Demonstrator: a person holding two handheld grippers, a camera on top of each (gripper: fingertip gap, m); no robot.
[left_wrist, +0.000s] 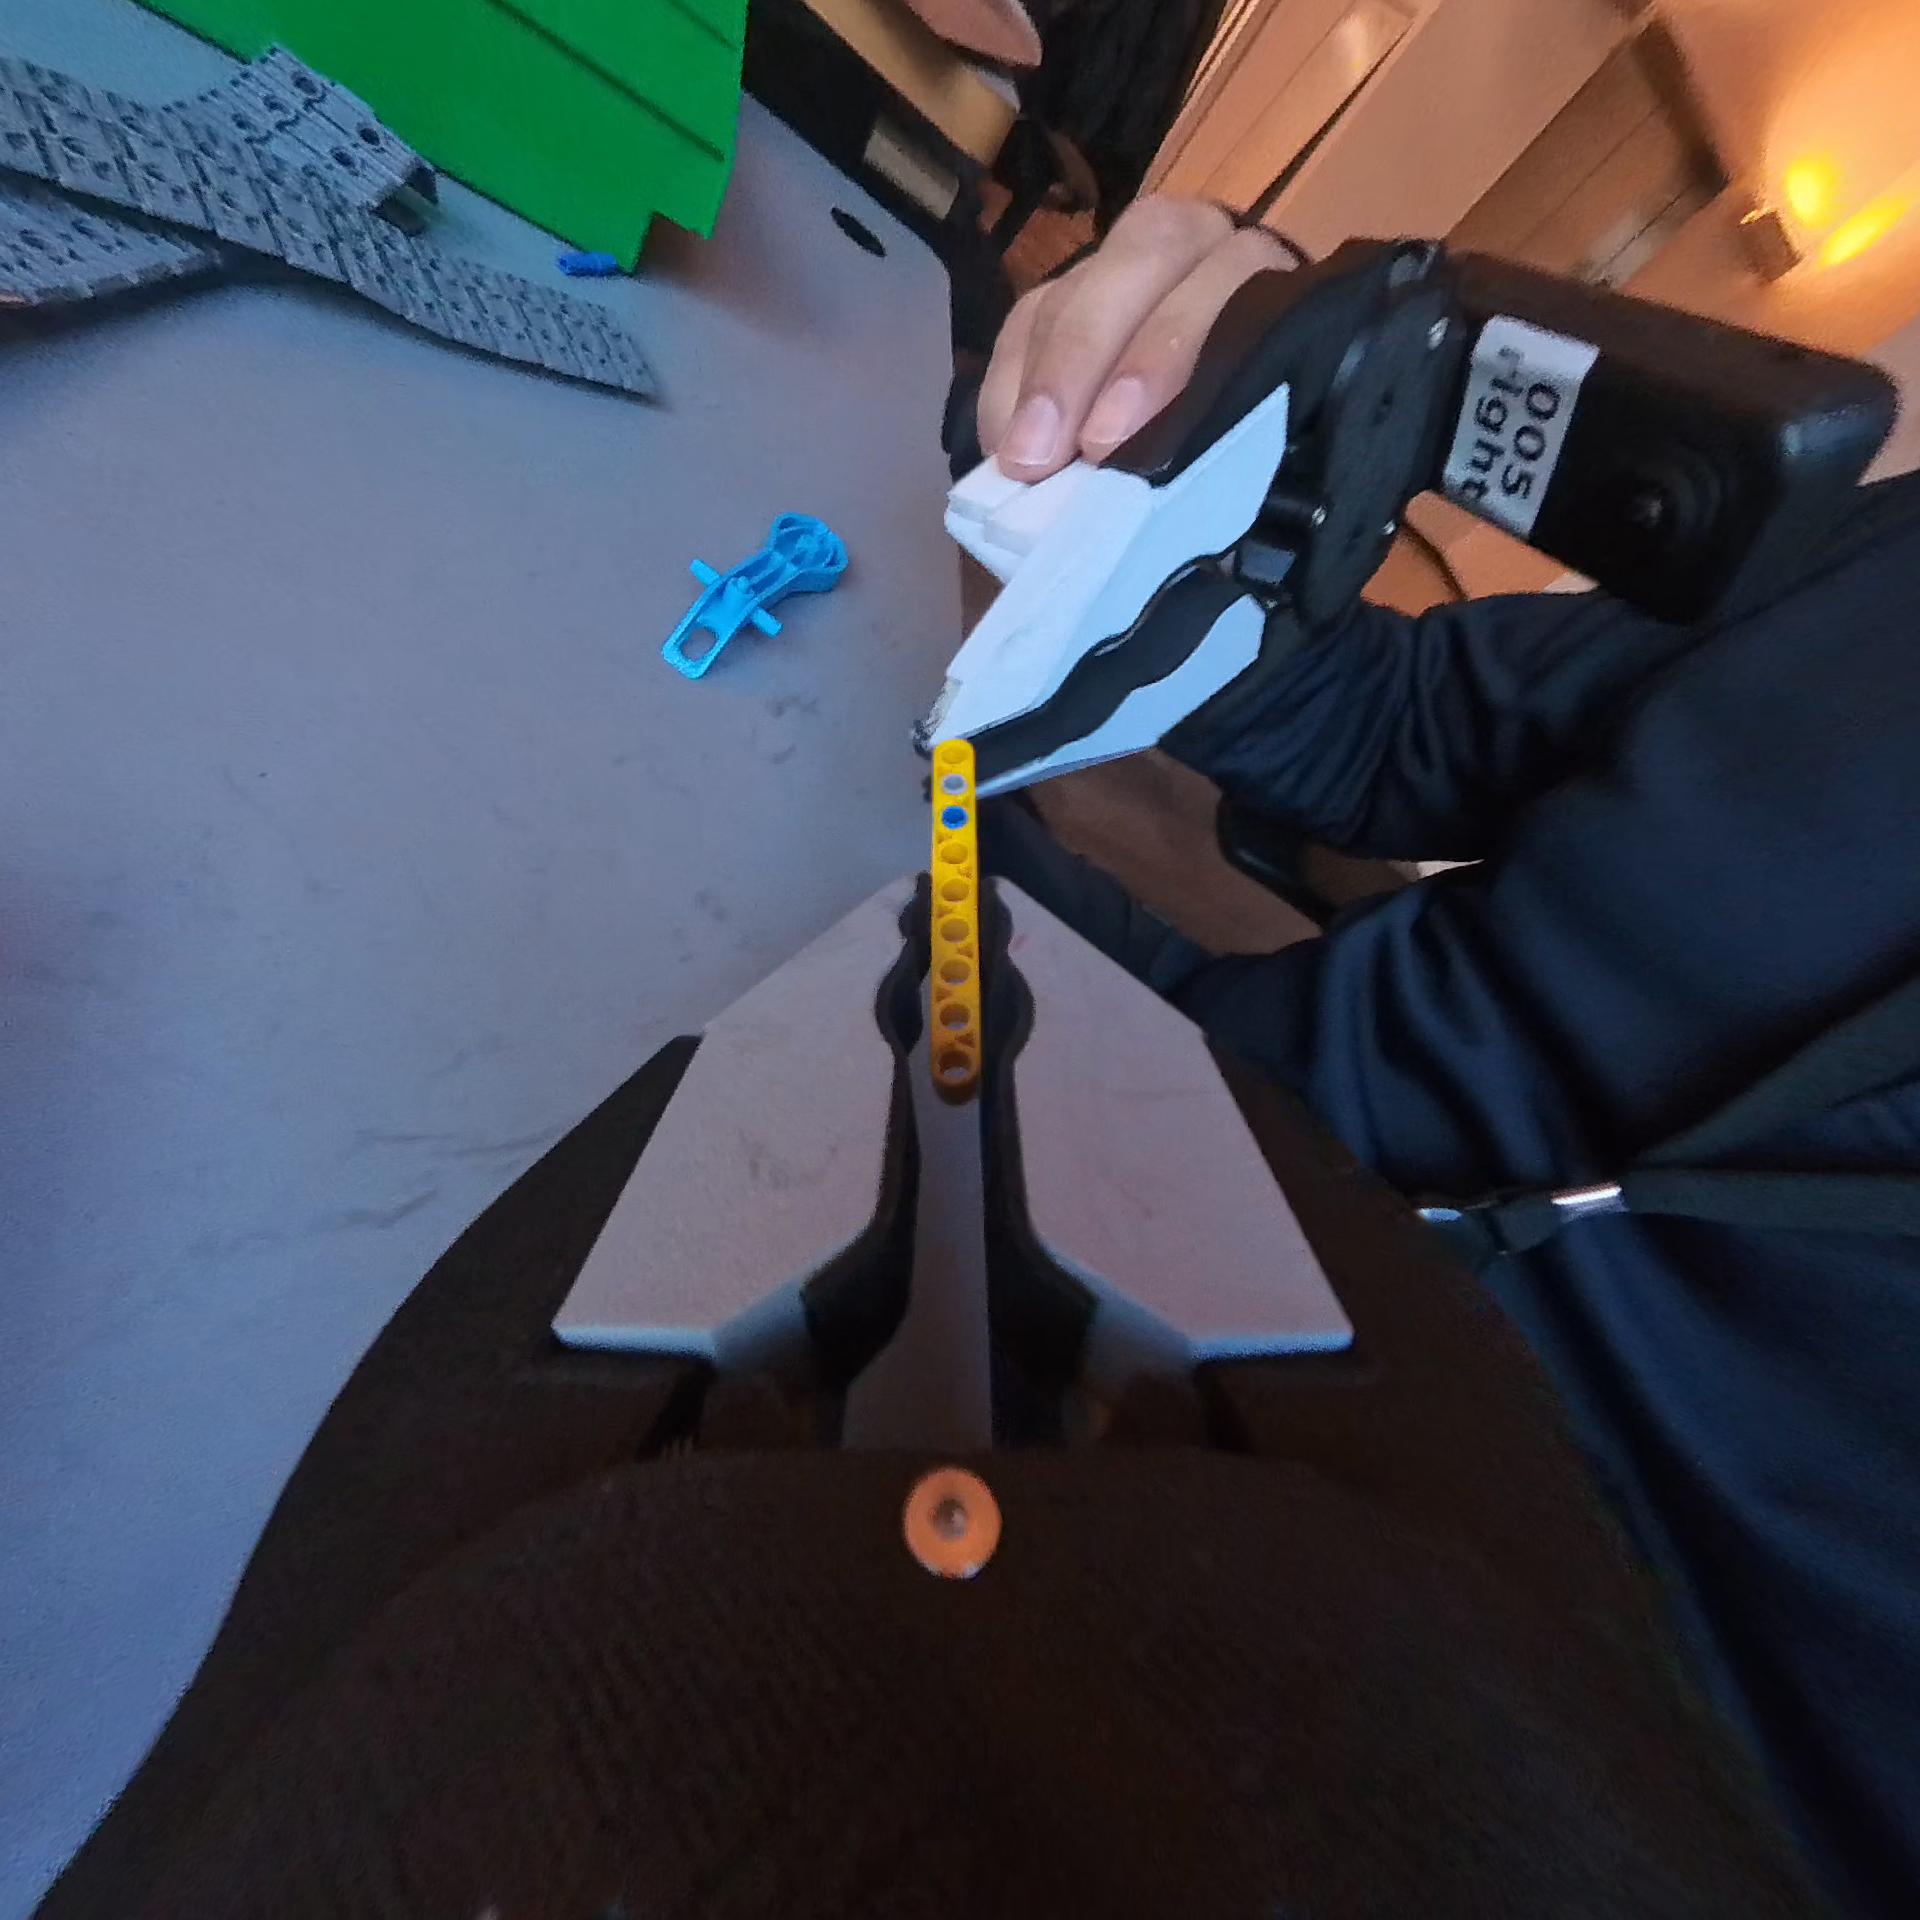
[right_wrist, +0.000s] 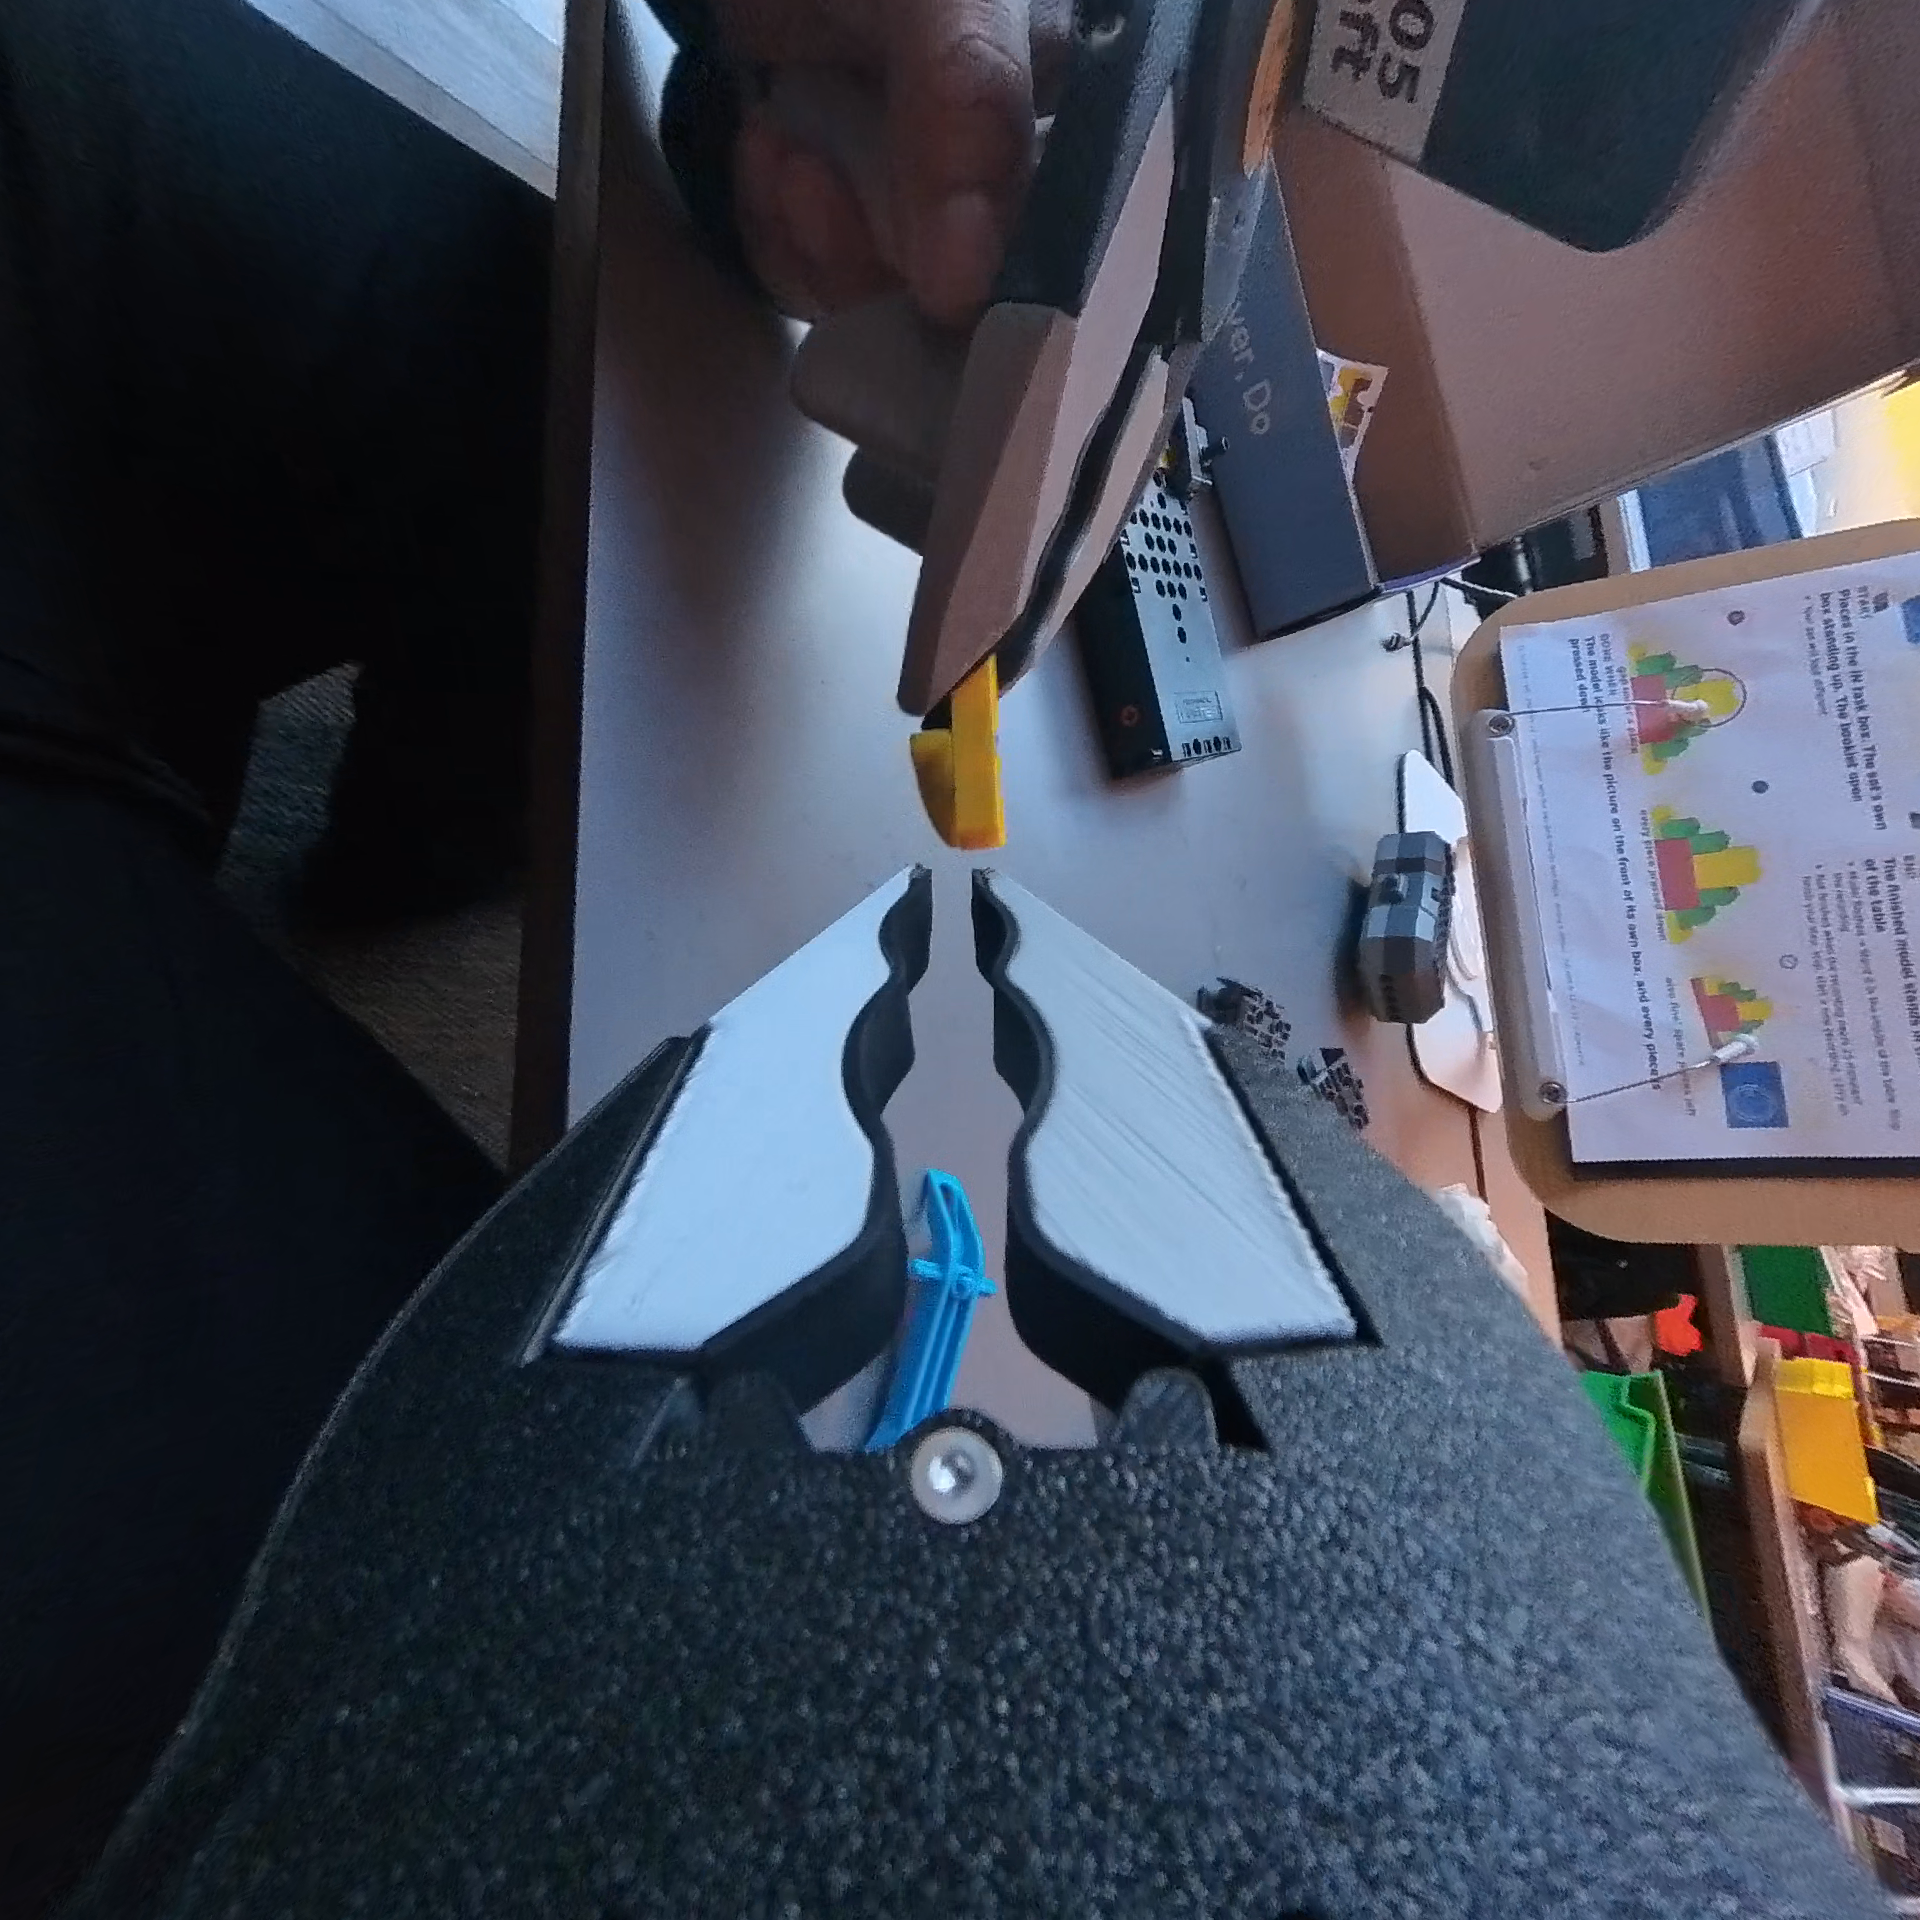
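Observation:
My left gripper (left_wrist: 951, 894) is shut on a yellow beam with a row of holes (left_wrist: 954, 935). The beam sticks forward out of the fingers, above the grey table (left_wrist: 312, 831), with a small blue pin (left_wrist: 953, 818) in a hole near its far end. My right gripper (left_wrist: 951, 758), with white fingers and a hand on it, comes in from the right, its tips at the beam's far end. In the right wrist view my right gripper (right_wrist: 951, 873) is slightly open and empty, just short of the yellow beam (right_wrist: 961, 774), which the left gripper (right_wrist: 961, 675) holds from above.
A blue plastic part (left_wrist: 753, 592) lies on the table; it shows between the right fingers (right_wrist: 940, 1309). Grey studded plates (left_wrist: 312, 239) and a green box (left_wrist: 540, 104) lie far left. A black perforated box (right_wrist: 1164, 644), a cardboard box (right_wrist: 1558, 364) and an instruction sheet (right_wrist: 1714, 862) stand beyond. The grippers are tip to tip, or close to it.

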